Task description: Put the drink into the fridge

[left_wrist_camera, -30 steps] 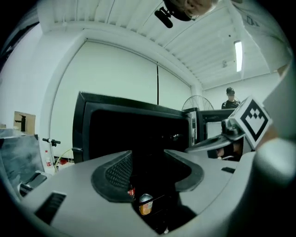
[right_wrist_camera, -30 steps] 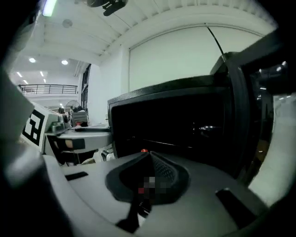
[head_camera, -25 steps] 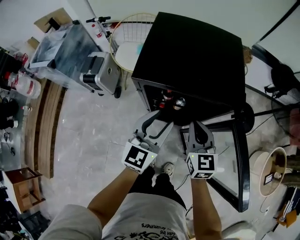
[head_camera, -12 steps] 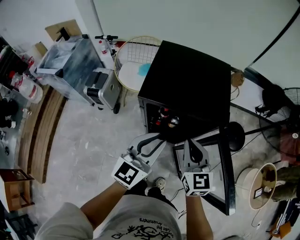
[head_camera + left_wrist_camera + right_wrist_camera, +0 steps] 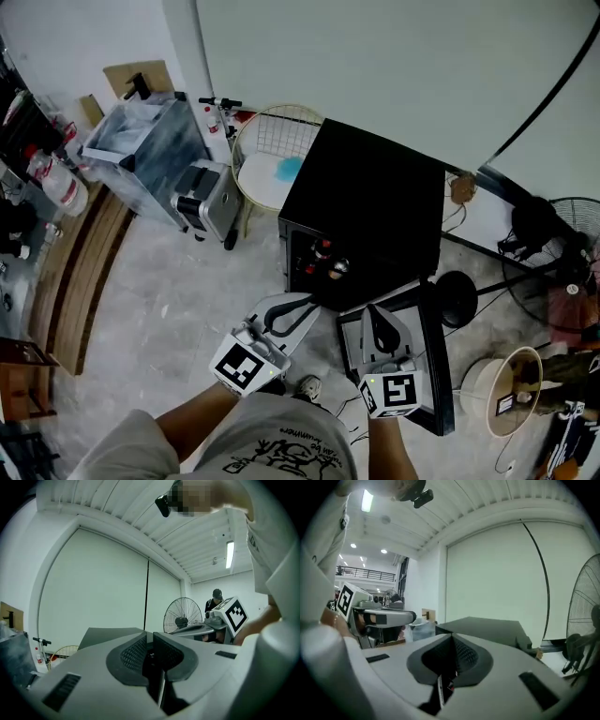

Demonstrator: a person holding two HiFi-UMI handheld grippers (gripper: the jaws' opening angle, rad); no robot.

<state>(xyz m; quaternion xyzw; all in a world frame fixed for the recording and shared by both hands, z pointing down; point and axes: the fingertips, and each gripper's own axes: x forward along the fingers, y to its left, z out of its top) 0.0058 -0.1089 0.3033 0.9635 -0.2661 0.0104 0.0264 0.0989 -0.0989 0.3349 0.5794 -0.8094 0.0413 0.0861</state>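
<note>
Head view: capped drink bottles (image 5: 326, 255) sit inside the open black boxy fridge (image 5: 375, 206) at 12 o'clock; with placing apparently done, left gripper (image 5: 302, 302), jaws just closing on nothing, and right gripper (image 5: 373, 314) are pressed together, empty

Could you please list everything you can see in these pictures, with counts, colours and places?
fridge: one, black, centre, door open
drinks: a few, partly red, inside the fridge, exact count unclear
wire basket: one, cream, behind-left of the fridge
box: one, grey-blue, far left
fan: one, dark, right
left tool: one, grey, before the fridge, jaws have just been closing, nothing between
right tool: one, grey, beside it, shut, empty
</note>
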